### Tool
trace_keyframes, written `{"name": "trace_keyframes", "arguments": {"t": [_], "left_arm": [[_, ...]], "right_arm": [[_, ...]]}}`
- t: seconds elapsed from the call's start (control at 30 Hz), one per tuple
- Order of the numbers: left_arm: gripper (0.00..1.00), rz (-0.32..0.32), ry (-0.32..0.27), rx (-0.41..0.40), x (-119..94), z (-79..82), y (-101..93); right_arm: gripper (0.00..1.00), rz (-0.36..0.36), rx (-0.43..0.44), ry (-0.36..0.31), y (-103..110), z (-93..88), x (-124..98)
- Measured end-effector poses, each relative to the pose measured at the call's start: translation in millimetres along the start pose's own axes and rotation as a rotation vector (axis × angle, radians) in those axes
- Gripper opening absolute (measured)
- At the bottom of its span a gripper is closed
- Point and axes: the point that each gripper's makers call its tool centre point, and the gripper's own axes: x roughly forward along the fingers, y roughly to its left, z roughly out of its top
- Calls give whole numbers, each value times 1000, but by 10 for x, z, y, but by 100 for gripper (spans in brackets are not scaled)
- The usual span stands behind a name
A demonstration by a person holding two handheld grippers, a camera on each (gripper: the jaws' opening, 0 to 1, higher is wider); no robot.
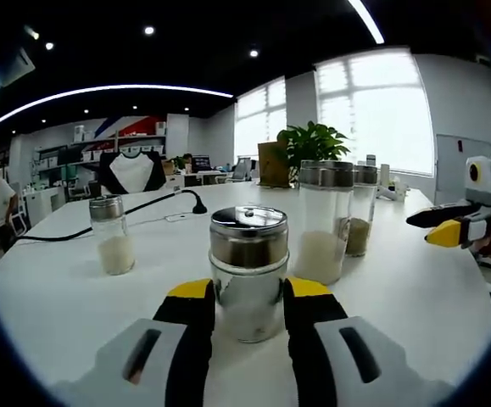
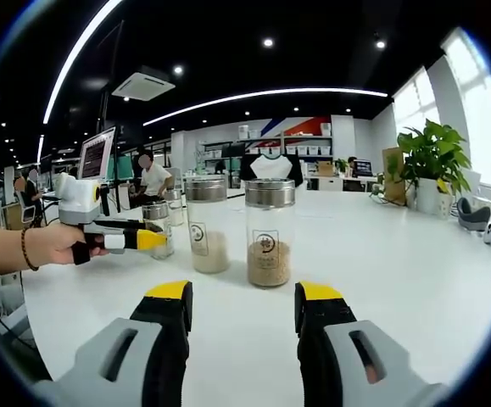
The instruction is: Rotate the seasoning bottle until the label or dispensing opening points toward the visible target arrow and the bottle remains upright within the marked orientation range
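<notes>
While the left gripper (image 1: 249, 309) closes its jaws around the seasoning bottle (image 1: 248, 270) at lower centre of the left gripper view, the right gripper (image 2: 241, 307) waits open, so turning upright comes next.

Small square labels on two tall jars (image 2: 270, 231), print too small to read.
</notes>
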Motion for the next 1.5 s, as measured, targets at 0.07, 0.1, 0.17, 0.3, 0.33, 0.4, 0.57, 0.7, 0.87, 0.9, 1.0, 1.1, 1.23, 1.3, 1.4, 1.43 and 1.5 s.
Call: {"name": "trace_keyframes", "arguments": {"t": [0.07, 0.1, 0.17, 0.3, 0.33, 0.4, 0.57, 0.7, 0.87, 0.9, 1.0, 1.1, 1.23, 1.3, 1.4, 1.43, 1.5], "left_arm": [[34, 8, 1, -2, -5, 0, -4], [34, 11, 3, -5, -5, -1, -6], [35, 28, 24, -29, -20, -32, 0], [42, 85, 33, -58, -59, -104, 40], [42, 86, 23, -55, -68, -89, 22], [42, 94, 6, -47, -76, -53, 10], [44, 156, -1, -83, -96, 4, 9], [52, 183, -18, -94, -79, 66, -30], [50, 212, -16, -117, -28, 100, -75], [50, 215, -16, -120, -24, 103, -73], [50, 246, -5, -154, 5, 101, -18], [50, 242, 12, -163, 46, 96, -23], [50, 255, 22, -145, 61, 139, -7], [49, 261, 34, -139, 81, 137, 13], [49, 268, 44, -129, 106, 139, 25], [49, 277, 47, -123, 108, 142, 41], [48, 294, 50, -106, 103, 151, 63]], "right_arm": [[48, 0, 0, 2, -1, -5, 1], [48, -1, 0, 2, -3, -7, 1], [48, -1, 2, 3, -5, -9, 1], [48, -2, 1, 1, -8, -5, -1], [48, -2, 1, 1, -10, -5, -1], [48, -4, 1, 2, -18, -4, -4], [48, -12, 2, -6, -50, 21, -16], [48, -15, 7, -4, -63, 9, -17], [48, -10, 11, -3, -54, -1, -13], [48, -10, 12, -3, -53, 0, -14], [48, -12, 13, -7, -67, 10, -22], [48, -17, 17, -10, -89, 23, -33], [48, -24, 18, -13, -113, 35, -42], [48, -23, 19, -11, -112, 32, -42], [48, -20, 19, -10, -104, 29, -40], [48, -19, 20, -9, -101, 27, -40], [48, -19, 19, -10, -101, 28, -39]]}}
